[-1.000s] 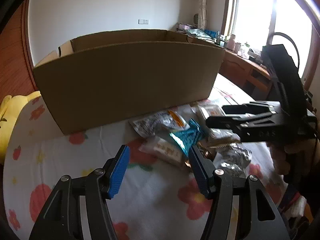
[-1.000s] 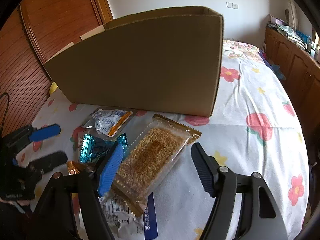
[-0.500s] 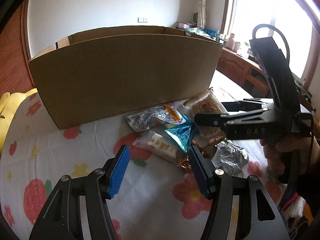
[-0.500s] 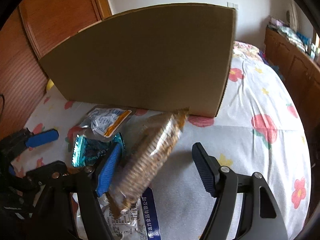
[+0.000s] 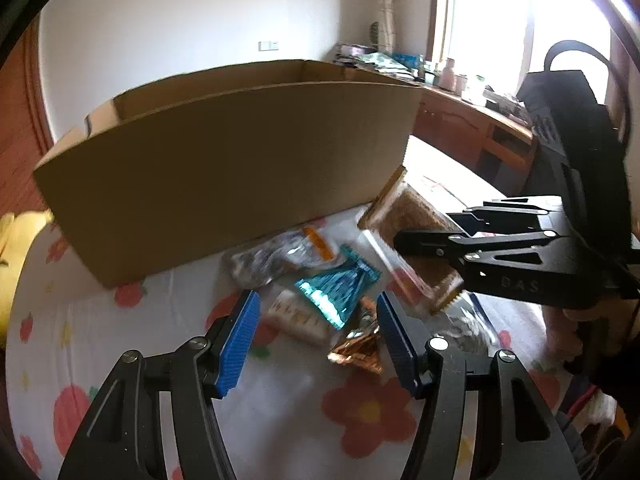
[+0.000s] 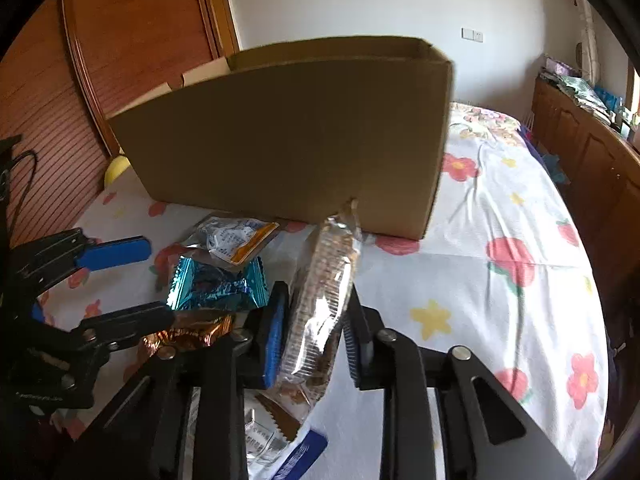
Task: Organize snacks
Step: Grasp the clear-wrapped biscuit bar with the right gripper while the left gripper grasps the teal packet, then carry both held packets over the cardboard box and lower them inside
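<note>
My right gripper is shut on a clear pack of brown grain bars, held on edge above the bed; the pack also shows in the left wrist view. My left gripper is open and empty, low over the snack pile: a teal foil pack, a white pack, a gold wrapper and a silver pouch with an orange corner. An open cardboard box stands behind the pile.
The bed has a white sheet with red flowers. A yellow plush toy lies at the left edge. Wooden cabinets run along the right. More packs lie under my right gripper.
My right gripper closed on the grain bar pack, tipped it on edge and lifted it off the sheet. My left gripper stayed open over the pile.
</note>
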`<state>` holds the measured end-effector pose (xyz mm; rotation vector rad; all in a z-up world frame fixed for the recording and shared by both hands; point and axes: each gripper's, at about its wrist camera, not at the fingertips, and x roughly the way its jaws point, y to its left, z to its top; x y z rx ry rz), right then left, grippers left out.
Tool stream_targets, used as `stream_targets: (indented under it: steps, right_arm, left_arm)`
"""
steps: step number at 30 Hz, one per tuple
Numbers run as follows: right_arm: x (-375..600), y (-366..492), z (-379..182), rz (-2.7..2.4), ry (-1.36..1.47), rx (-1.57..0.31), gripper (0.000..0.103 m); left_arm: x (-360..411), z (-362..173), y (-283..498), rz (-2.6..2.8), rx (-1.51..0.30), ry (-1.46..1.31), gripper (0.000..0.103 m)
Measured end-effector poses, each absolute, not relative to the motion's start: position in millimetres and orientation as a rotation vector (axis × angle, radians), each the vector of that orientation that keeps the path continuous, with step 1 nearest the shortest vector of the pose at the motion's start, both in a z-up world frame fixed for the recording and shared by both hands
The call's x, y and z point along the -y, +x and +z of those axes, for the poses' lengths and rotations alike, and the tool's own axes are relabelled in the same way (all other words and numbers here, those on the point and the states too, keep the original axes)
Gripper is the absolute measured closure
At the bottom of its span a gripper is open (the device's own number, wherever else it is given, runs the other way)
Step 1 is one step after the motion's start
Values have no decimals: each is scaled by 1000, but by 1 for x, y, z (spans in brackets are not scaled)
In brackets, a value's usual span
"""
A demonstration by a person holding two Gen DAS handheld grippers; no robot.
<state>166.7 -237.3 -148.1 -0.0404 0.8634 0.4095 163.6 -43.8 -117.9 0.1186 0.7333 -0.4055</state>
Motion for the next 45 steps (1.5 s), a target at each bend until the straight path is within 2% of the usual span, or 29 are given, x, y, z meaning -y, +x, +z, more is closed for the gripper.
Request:
stream_targets:
  steps: [6,7,8,13,15,18,34,36,40,41,45]
  right_arm:
    - [256,157,-145,380,-18,-828,81]
    - [261,155,-145,374,-8,-825,81]
    - [260,156,-145,370,-1,-824,81]
    - [268,151,-147,353,20,-828,81]
    - [267,150,-147,349,15,-821,81]
    - [265,152,-150,338,15,-825,81]
    - [271,149,-155,329,31,-824,80]
    - [270,149,-156,329,31,-824,80]
    - [271,149,-156,329,30,-824,80]
    - [271,149,-156,329,31,-824,80]
    - [271,149,-156,329,30,-824,80]
  left_arm:
    - [66,-116,173,-458,-760,200,40]
    - [69,-116,175,-464,-765,214,42]
    - [71,-116,178,-468,-773,228,48]
    - [80,-119,190,-476,-817,279,54]
    - [83,-120,196,-468,-838,290,62]
    - [86,-124,200,-468,-859,308,65]
    - [116,-130,216,-491,-891,331,64]
    - [114,-130,216,-491,-894,315,75]
    - [112,-129,214,-474,-886,317,80]
    - [111,-128,212,-466,-878,317,85]
    - [105,-126,205,-458,-871,290,86]
